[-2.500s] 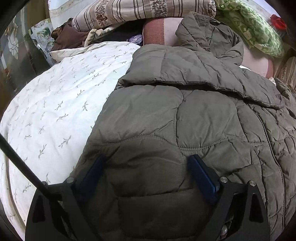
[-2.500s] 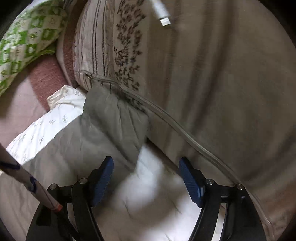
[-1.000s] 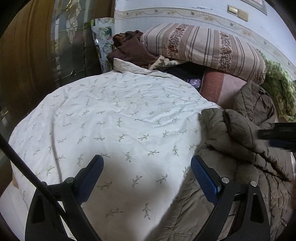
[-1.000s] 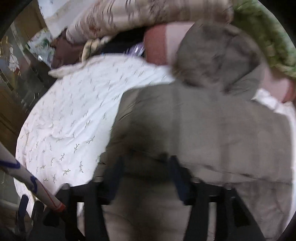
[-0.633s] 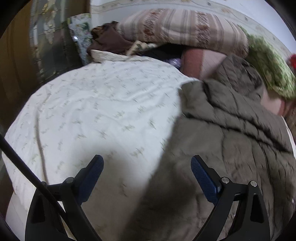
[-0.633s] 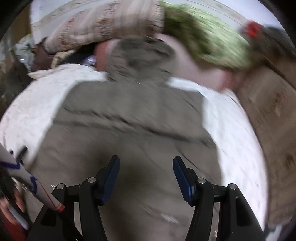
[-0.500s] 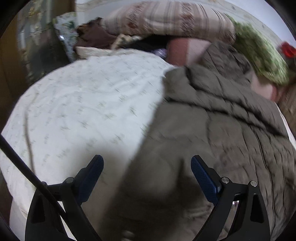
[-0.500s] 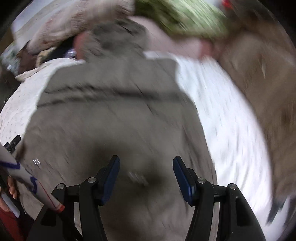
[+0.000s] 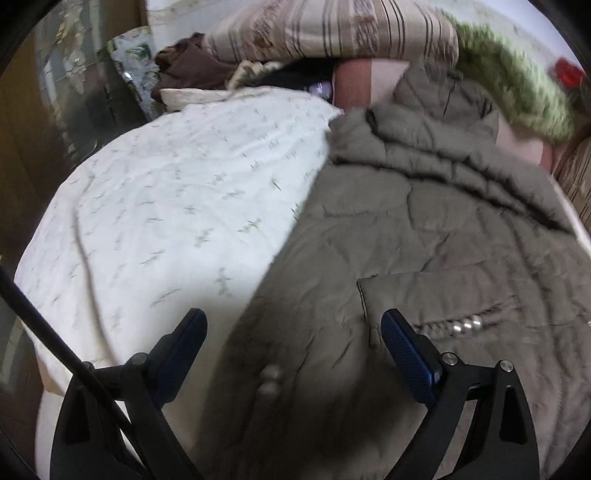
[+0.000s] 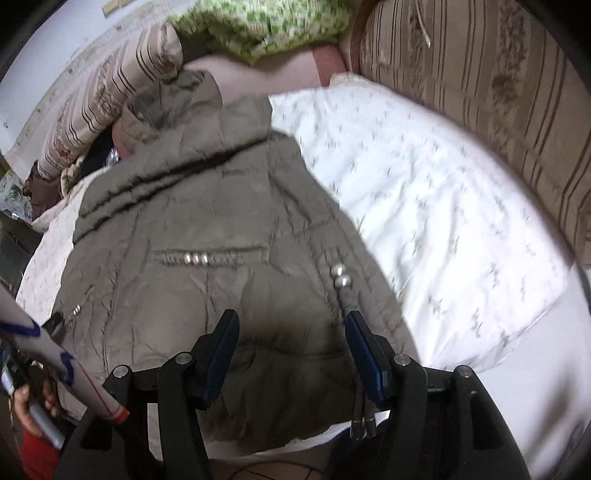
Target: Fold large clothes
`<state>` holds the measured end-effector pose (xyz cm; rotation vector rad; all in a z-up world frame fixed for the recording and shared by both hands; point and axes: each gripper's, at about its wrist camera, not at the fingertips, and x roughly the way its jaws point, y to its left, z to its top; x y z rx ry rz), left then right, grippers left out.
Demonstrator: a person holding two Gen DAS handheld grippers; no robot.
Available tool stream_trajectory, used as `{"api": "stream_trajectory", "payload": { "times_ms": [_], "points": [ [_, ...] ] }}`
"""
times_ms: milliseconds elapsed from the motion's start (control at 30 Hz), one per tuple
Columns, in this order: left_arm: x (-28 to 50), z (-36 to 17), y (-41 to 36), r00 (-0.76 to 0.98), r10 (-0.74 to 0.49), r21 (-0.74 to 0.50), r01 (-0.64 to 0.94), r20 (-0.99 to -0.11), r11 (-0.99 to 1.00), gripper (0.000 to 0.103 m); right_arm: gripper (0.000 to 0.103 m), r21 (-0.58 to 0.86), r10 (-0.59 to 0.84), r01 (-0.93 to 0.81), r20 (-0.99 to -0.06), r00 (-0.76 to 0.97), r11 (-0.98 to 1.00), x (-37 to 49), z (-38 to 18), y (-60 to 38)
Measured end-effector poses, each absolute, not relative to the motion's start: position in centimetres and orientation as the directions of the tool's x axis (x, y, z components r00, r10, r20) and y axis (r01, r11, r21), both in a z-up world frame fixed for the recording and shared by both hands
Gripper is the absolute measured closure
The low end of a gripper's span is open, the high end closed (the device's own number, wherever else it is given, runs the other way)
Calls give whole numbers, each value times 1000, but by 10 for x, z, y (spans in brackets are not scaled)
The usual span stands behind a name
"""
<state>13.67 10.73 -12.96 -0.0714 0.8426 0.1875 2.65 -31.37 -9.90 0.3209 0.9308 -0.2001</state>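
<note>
An olive quilted puffer jacket [image 9: 424, 236] lies spread on a white leaf-print bed cover [image 9: 177, 206], hood toward the pillows, sleeves folded across its chest. It also shows in the right wrist view [image 10: 207, 236], with silver studs on the pocket flaps. My left gripper [image 9: 291, 339] is open and empty above the jacket's lower left edge. My right gripper [image 10: 290, 343] is open and empty above the jacket's hem near the bed's front edge.
Striped pillows [image 9: 332, 29] and a green patterned cushion [image 9: 509, 85] are piled at the head of the bed. A brown garment [image 9: 188, 70] lies at the back left. A striped cushion [image 10: 498, 92] stands along the right side. The cover [image 10: 443, 199] lies bare right of the jacket.
Both grippers have drawn back from the hood end toward the jacket's hem. The left view has swung right over the jacket. The jacket lies as before.
</note>
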Motion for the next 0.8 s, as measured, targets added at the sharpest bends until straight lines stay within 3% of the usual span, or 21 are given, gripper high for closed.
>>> {"api": "stream_trajectory", "payload": {
  "times_ms": [233, 467, 633, 800],
  "points": [
    [123, -133, 113, 606, 144, 25, -200, -782, 979, 8, 39, 137, -55, 251, -773, 631, 958, 57, -83, -294],
    [112, -143, 115, 531, 72, -34, -187, -844, 982, 15, 37, 114, -3, 184, -843, 537, 976, 64, -128, -276],
    [87, -117, 117, 563, 49, -80, -201, -825, 976, 15, 36, 66, -16, 130, -836, 548, 989, 44, -133, -276],
    [65, -81, 121, 627, 87, -83, -238, -774, 968, 15, 36, 127, 19, 146, -816, 578, 981, 24, -118, -286]
  ]
}}
